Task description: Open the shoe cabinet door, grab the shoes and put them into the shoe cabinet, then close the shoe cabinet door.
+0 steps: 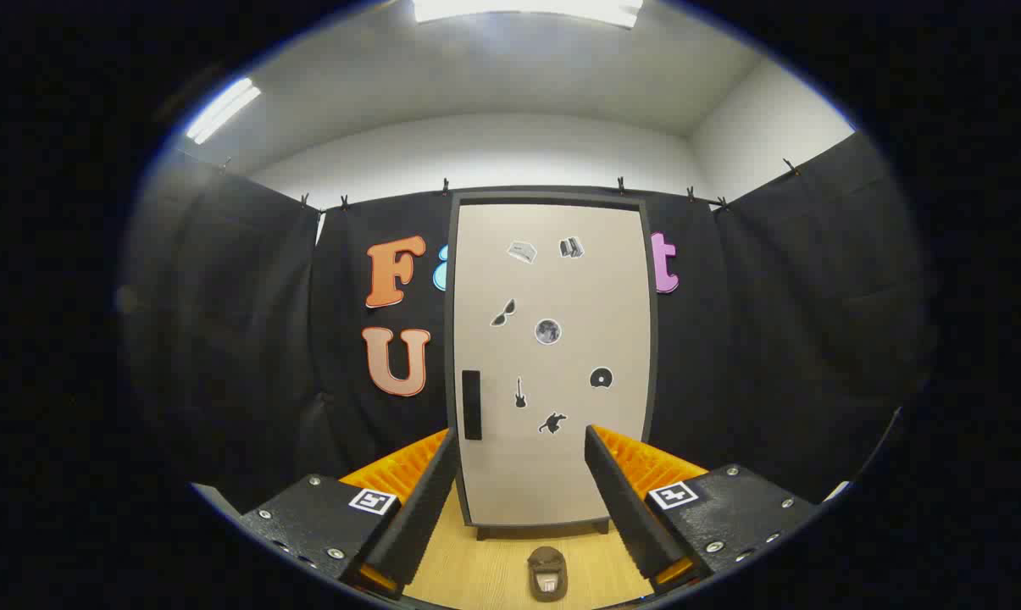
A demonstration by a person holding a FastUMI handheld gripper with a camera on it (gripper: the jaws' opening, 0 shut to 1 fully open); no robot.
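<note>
tongs: spread wide, pinching nothing | shoe cabinet: upright beyond the fingers, door closed, dark handle on its left edge, 7 small stickers on the front | shoe: 1 brown, on the wooden worktop between the fingers, just short of the cabinet | path to door unobstructed

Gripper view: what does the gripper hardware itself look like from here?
The gripper has two long fingers with ribbed inner faces, each on a black textured block with silver screws. Each block carries a small square black-and-white marker. No cables visible.
</note>
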